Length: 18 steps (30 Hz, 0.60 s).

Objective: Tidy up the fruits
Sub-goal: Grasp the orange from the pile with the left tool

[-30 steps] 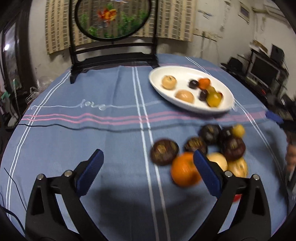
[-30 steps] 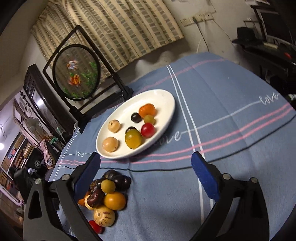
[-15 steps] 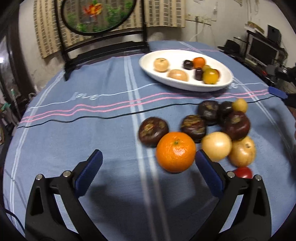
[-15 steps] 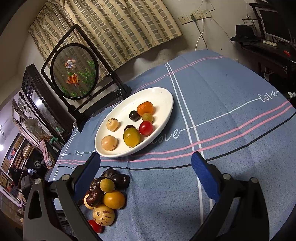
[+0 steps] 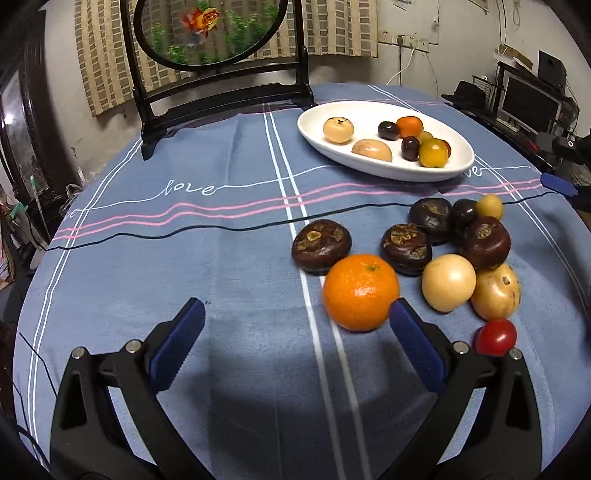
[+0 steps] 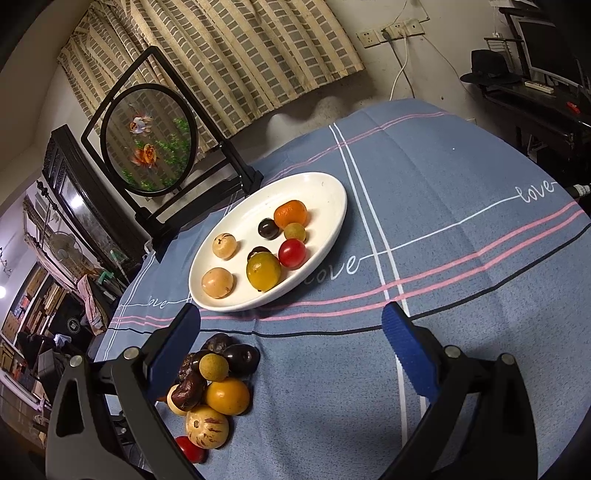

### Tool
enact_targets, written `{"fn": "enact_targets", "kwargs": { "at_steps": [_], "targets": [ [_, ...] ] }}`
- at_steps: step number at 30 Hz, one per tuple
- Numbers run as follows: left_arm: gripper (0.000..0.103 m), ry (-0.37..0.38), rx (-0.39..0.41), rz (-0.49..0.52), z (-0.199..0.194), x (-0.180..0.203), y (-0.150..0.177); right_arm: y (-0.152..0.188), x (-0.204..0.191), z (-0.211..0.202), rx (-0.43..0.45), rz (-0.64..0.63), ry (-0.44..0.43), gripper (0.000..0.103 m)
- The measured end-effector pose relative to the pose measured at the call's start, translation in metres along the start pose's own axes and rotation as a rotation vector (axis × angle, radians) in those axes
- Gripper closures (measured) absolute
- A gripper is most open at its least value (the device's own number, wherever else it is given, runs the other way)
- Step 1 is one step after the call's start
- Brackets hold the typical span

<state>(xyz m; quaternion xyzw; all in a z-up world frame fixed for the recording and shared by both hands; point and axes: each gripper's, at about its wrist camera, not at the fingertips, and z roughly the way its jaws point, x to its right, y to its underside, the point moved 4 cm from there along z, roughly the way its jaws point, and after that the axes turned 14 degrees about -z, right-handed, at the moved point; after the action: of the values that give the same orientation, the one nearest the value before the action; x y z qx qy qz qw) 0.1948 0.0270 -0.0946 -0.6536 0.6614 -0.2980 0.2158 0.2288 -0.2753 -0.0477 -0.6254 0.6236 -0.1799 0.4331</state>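
Note:
A white oval plate (image 5: 460, 162) (image 6: 328, 192) on the blue tablecloth holds several small fruits. Nearer, a loose pile lies on the cloth: an orange (image 5: 361, 291), dark brown fruits (image 5: 320, 245), a pale round fruit (image 5: 448, 282), a red tomato (image 5: 495, 336). My left gripper (image 5: 297, 325) is open and empty, its right fingertip just beside the orange. My right gripper (image 6: 291, 339) is open and empty above the cloth, with the same pile (image 6: 221, 391) by its left finger. Its blue tip (image 5: 557, 184) shows at the left wrist view's right edge.
A black-framed round goldfish screen (image 5: 210, 33) (image 6: 151, 144) stands at the table's far side behind the plate. Desks with monitors (image 5: 532, 99) and clutter lie beyond the right edge. Bare cloth spreads left of the pile.
The left gripper has swung and closed in on the pile, so the orange now sits larger, by its right finger. The right gripper has drifted slightly nearer the plate.

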Motion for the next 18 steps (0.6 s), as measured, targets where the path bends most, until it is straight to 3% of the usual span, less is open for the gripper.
{"fn": "enact_targets", "kwargs": {
  "at_steps": [10,12,14,18],
  "targets": [
    [0.004,-0.009,0.016,0.051,0.007,0.017,-0.001,0.003,-0.001,0.005,-0.024,0.000,-0.002,0.004],
    [0.012,0.007,-0.008,0.044,0.012,0.016,-0.001,0.003,-0.002,0.005,-0.025,-0.001,-0.001,0.004],
    [0.031,0.050,-0.046,0.032,0.016,0.018,0.001,0.003,-0.002,0.004,-0.023,-0.001,-0.003,0.004],
    [0.049,0.106,-0.066,0.041,0.017,0.024,0.005,0.003,-0.003,0.005,-0.024,-0.002,-0.007,0.004]
  ]
}}
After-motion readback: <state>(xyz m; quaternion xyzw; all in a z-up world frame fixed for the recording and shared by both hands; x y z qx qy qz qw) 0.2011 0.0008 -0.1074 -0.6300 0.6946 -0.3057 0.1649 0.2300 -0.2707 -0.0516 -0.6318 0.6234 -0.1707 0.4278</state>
